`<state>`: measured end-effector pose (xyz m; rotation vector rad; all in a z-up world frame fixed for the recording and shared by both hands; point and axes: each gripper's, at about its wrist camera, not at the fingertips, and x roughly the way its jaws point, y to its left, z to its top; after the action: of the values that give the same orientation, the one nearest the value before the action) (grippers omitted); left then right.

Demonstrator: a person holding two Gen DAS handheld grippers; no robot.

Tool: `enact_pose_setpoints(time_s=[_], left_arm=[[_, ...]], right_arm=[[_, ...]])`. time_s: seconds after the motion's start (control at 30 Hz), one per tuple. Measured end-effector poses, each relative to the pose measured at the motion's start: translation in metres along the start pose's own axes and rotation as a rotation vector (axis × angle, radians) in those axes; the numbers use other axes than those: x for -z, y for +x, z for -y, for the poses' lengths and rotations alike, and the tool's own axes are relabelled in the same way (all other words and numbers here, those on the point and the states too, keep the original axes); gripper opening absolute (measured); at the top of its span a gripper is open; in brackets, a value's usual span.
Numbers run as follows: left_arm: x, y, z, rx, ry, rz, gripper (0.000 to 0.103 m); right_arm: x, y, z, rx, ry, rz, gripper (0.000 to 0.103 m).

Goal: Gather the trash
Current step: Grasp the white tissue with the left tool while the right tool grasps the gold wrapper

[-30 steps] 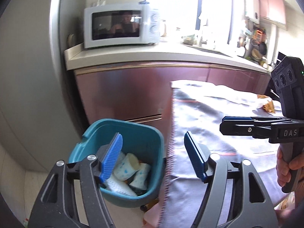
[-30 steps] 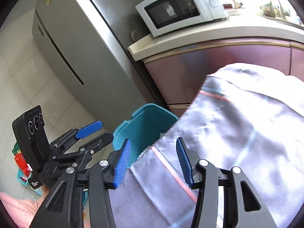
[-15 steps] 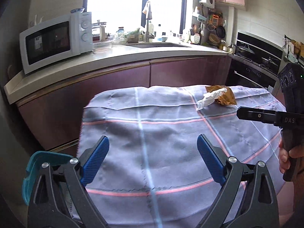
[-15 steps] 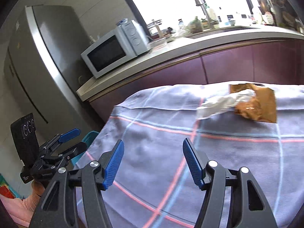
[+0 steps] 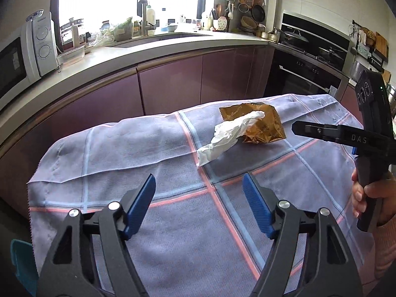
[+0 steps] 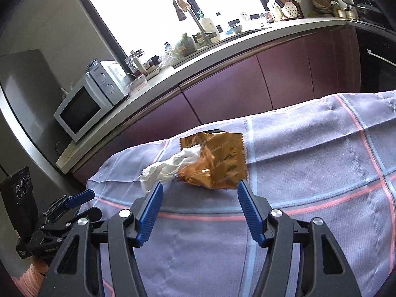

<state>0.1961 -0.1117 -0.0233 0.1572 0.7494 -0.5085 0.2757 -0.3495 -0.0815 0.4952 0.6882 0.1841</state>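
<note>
A crumpled white tissue (image 5: pixel 227 136) lies on the checked tablecloth (image 5: pixel 123 148), its end resting on a brown-gold foil wrapper (image 5: pixel 264 126). My left gripper (image 5: pixel 198 180) hovers over the cloth short of the tissue; its jaws are closing with nothing between them. My right gripper (image 6: pixel 200 185) stands open just in front of the wrapper (image 6: pixel 217 163) and the tissue (image 6: pixel 168 170), with its pads off both. The left wrist view shows the right gripper (image 5: pixel 297 127) side-on beside the wrapper, held by a hand. The left gripper (image 6: pixel 89 204) sits low at the left of the right wrist view.
A corner of the teal bin (image 5: pixel 21 259) shows below the table's left end. Behind the table run maroon cabinets (image 5: pixel 168 84) under a counter with a microwave (image 6: pixel 84 109) and a sink. A black oven (image 5: pixel 304 76) stands at the back right.
Both views have swung right from the teal bin to the table top. The tissue and wrapper came into view and now lie close ahead. The left jaws widened, then narrowed.
</note>
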Motion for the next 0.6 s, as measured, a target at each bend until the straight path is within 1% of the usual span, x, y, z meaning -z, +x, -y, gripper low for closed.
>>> enact_pose_setpoints(time_s=[0.17, 0.23, 0.3, 0.47, 0.5, 0.53, 0.57, 0.6], left_arm=[[-0.016, 0.029, 0.015, -0.015, 0.046, -0.020, 0.071], [-0.022, 0.039, 0.018, -0.020, 0.053, -0.026, 0.071], [-0.027, 0.047, 0.019, -0.019, 0.055, -0.033, 0.070], [-0.036, 0.065, 0.021, -0.011, 0.063, -0.055, 0.063], [-0.037, 0.069, 0.021, -0.005, 0.061, -0.062, 0.061], [-0.038, 0.072, 0.022, 0.004, 0.058, -0.071, 0.056], [-0.038, 0.075, 0.022, 0.010, 0.056, -0.079, 0.054], [-0.038, 0.078, 0.021, 0.017, 0.052, -0.086, 0.048]], right_arm=[[-0.010, 0.022, 0.021, 0.011, 0.045, -0.030, 0.059], [-0.010, 0.030, 0.026, 0.011, 0.058, -0.044, 0.055], [-0.010, 0.036, 0.026, 0.010, 0.055, -0.058, 0.053], [-0.012, 0.045, 0.023, -0.003, 0.053, -0.071, 0.044], [-0.012, 0.045, 0.022, -0.009, 0.056, -0.073, 0.039], [-0.012, 0.046, 0.023, -0.013, 0.060, -0.073, 0.035], [-0.012, 0.047, 0.023, -0.016, 0.064, -0.073, 0.033], [-0.012, 0.048, 0.024, -0.020, 0.068, -0.074, 0.029]])
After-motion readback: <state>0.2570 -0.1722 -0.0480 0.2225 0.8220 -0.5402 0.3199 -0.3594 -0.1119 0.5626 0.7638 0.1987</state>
